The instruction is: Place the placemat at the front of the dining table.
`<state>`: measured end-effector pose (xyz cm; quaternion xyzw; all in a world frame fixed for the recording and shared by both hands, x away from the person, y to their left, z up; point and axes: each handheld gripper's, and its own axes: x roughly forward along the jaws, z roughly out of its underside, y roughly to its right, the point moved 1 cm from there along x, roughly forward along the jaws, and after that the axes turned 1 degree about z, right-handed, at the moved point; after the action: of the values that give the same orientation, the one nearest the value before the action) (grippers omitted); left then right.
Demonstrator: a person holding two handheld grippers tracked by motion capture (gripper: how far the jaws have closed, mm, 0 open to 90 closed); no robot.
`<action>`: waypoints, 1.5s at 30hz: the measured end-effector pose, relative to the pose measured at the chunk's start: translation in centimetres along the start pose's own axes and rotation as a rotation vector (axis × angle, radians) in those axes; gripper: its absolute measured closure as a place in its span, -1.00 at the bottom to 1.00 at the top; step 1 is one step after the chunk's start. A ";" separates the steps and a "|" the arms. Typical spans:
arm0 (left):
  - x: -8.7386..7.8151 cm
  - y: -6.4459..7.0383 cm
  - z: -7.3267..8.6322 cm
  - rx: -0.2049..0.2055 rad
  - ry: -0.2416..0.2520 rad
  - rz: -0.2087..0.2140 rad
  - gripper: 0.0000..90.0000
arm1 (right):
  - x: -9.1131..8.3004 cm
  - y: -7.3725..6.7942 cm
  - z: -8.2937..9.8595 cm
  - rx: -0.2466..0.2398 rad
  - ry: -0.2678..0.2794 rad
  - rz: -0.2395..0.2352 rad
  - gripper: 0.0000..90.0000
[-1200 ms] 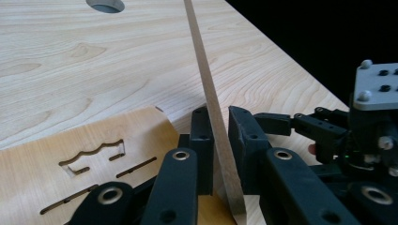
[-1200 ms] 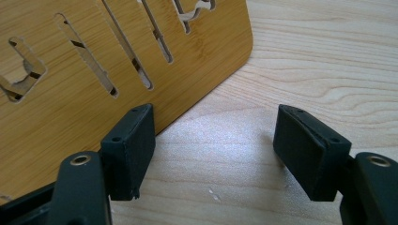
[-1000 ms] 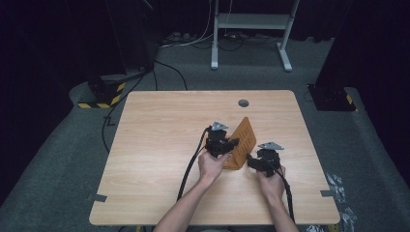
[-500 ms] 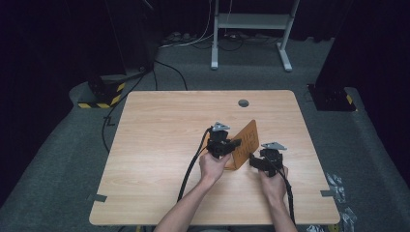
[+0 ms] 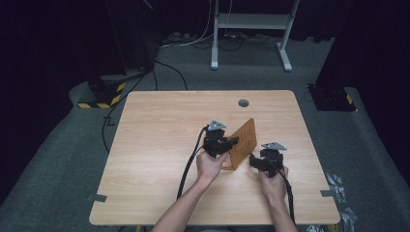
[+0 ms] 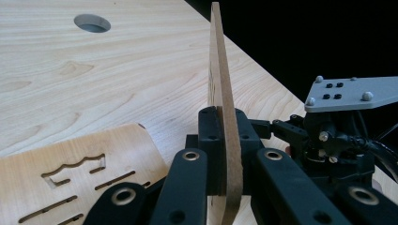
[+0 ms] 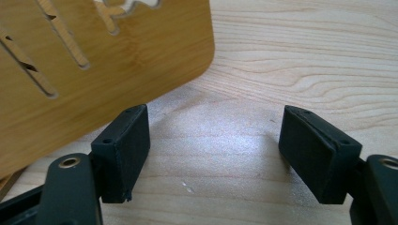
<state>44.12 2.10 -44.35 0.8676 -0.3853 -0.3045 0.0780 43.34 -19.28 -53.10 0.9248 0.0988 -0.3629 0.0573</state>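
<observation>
Pinching a thin wooden panel (image 6: 224, 140) on edge between its pressed-in pads, the left claw (image 5: 231, 141) holds the board upright over the middle of the table (image 5: 159, 125), its lower edge at or just above the wood. The right claw (image 7: 213, 154) stands spread wide with nothing between its pads, just beside the panel's lower corner.

The step in hand looks like passing or bracing the panel. To do it well, the right claw should slide in square to the free edge and close on solid board, clear of the cut slots, before the left grip loosens, so that the piece does not tip.

From the left gripper view, the panel's thinness shows, along with a second slotted wooden piece (image 6: 80, 173) lying flat near the jaws and the table's cable hole (image 6: 92, 22). The right gripper view gives the panel's broad face with its slots, and the empty gap between its own pads. The high view places both hands near the table's front.
</observation>
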 end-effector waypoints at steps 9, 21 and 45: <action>-0.7 0.2 -0.1 0.038 0.011 -0.009 0.91 | 0.0 0.0 0.0 0.005 0.002 0.000 -0.44; -2.2 -0.1 -0.4 0.034 0.033 -0.013 0.91 | 0.0 0.0 0.0 0.006 0.001 0.001 -0.45; -5.3 -1.2 -0.5 0.020 0.085 -0.022 0.91 | 0.0 0.0 0.0 0.006 0.001 0.001 -0.44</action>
<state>42.44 6.69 -41.91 0.8847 -0.3750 -0.2644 0.0824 43.34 -19.25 -53.10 0.9253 0.0973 -0.3625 0.0546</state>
